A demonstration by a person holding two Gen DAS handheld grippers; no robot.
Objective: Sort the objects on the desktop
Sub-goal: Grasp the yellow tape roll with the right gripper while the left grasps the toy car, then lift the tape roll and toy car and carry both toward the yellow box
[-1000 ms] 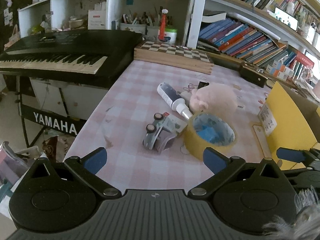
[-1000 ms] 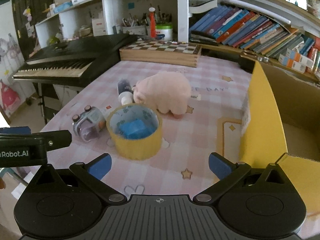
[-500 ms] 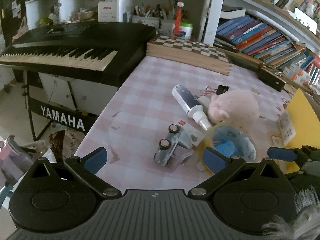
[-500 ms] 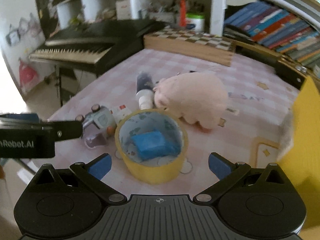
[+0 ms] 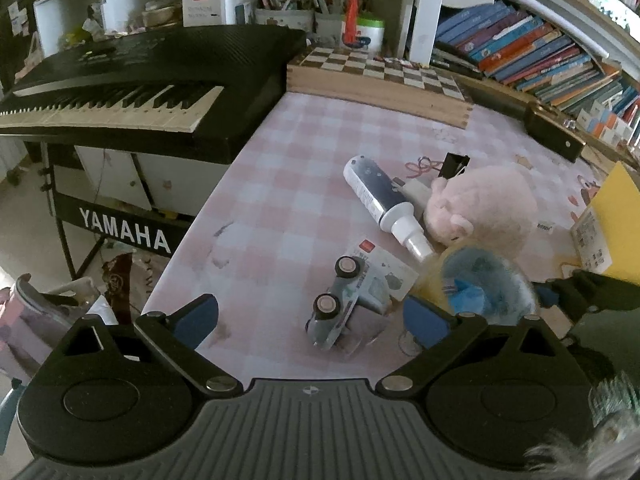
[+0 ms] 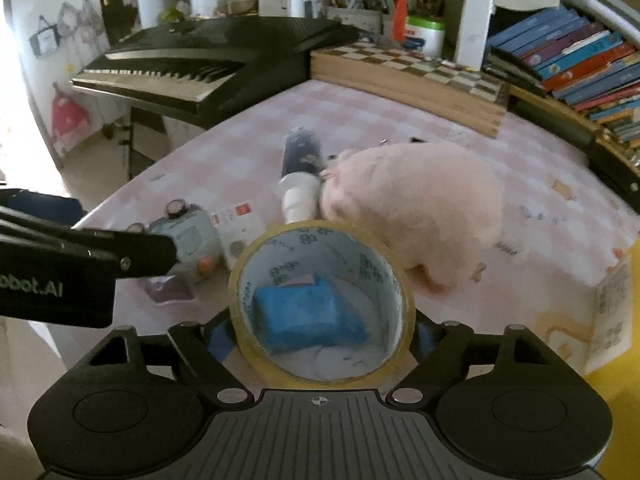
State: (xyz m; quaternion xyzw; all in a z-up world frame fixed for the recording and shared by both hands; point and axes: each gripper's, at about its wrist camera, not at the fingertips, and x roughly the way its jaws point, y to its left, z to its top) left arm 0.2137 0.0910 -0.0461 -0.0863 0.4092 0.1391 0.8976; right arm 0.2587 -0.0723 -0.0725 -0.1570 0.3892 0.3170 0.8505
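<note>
Room: shelves of books and pen pots rise behind a pink checked table (image 5: 280, 208); a black keyboard (image 5: 132, 80) stands beside its far-left edge, a wooden chessboard (image 6: 404, 68) at the back.
Landmark: yellow tape roll (image 6: 320, 300), upright ring, a blue block (image 6: 308, 316) lying inside it.
Around the roll: pink plush (image 6: 416, 208) touching its far side; spray bottle (image 6: 300, 172) just beyond; toy car (image 5: 340, 300) tipped over just to its left; yellow box (image 5: 616, 224) to its right.
Right gripper (image 6: 320, 332): jaws closing, the roll between them; whether the pads press yet, I cannot tell.
Left gripper (image 5: 312, 316): fingers spread, empty, near the toy car.
Risk: the thin ring may buckle or roll away under an off-centre squeeze; the loose block will probably stay behind or snag when the roll lifts; the plush could be nudged.
</note>
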